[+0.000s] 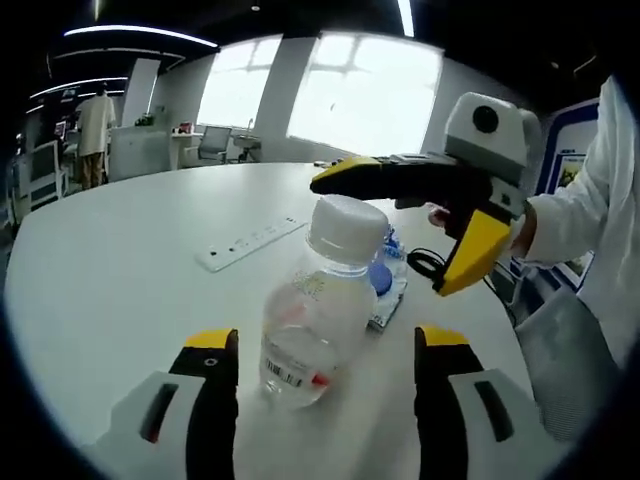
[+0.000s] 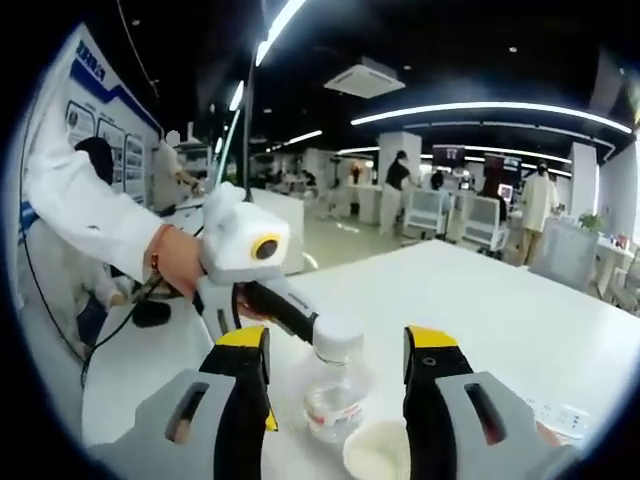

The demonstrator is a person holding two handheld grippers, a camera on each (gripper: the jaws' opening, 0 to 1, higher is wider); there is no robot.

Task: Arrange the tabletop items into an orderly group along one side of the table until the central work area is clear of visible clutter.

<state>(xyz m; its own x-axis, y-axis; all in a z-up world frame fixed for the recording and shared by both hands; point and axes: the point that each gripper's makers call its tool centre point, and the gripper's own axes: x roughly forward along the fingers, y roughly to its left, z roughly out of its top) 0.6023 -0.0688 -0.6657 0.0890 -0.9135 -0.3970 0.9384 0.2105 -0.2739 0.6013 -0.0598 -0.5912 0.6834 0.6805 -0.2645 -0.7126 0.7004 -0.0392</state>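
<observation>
Bright windows [image 1: 365,95] behind the desk [image 1: 120,290]. White chairs [image 2: 455,220] and ceiling lights [image 2: 490,108] across an open office. Wall posters [image 2: 100,135] at left. People [image 2: 540,205] standing far off.

Clear bottle [image 1: 320,305], white cap, tilted on white table [image 1: 120,290], between open left gripper [image 1: 325,385] jaws; power strip [image 1: 250,243] beyond bottle; right gripper [image 1: 400,180] above bottle's cap.

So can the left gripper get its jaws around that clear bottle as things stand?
Probably yes. The left gripper is open, and the clear bottle stands upright between its jaws. The right gripper hangs above the cap but does not block the sides.
</observation>
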